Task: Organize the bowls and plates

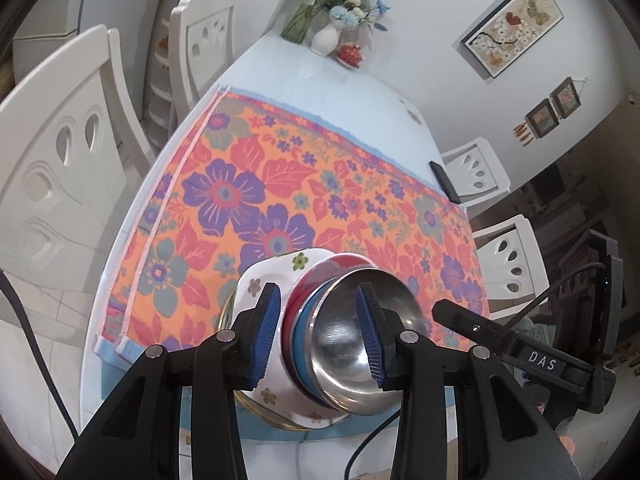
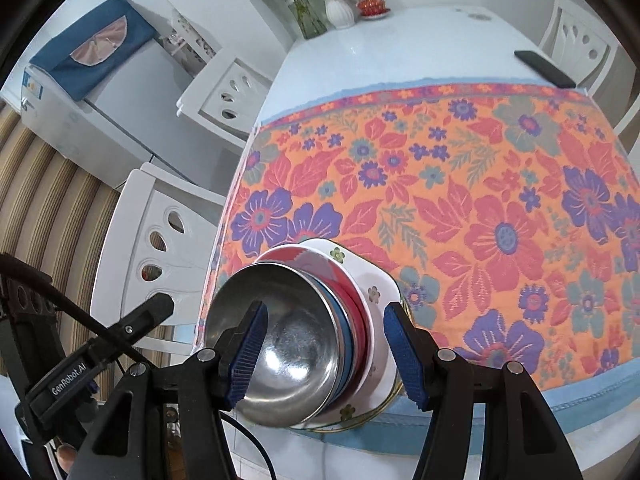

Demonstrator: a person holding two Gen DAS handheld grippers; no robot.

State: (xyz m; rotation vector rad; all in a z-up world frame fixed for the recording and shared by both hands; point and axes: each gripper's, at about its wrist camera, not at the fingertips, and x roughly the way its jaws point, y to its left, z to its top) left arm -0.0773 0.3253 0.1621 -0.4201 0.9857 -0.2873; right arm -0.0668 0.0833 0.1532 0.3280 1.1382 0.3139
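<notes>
A stack of dishes hangs above the table's near edge: a steel bowl [image 1: 344, 344] [image 2: 288, 344] on top, a blue bowl [image 1: 302, 332] and a red bowl [image 1: 316, 276] beneath it, then a white square flowered plate [image 1: 272, 272] [image 2: 372, 276] and a gold-rimmed plate [image 2: 360, 422]. My left gripper [image 1: 318, 334] is shut on one side of the stack, one pad inside the steel bowl and the other against the white plate. My right gripper [image 2: 326, 354] clamps the opposite side the same way. Each view shows the other gripper's black finger [image 1: 472, 326] [image 2: 148, 312] at the steel bowl's rim.
An orange flowered cloth [image 1: 280, 168] [image 2: 440, 184] covers the near half of the white table [image 1: 320, 76]. A black phone [image 1: 444, 180] [image 2: 544, 68] lies at the cloth's far corner. A white vase [image 1: 326, 38] with flowers stands at the far end. White chairs [image 1: 60, 152] [image 2: 160, 240] line both sides.
</notes>
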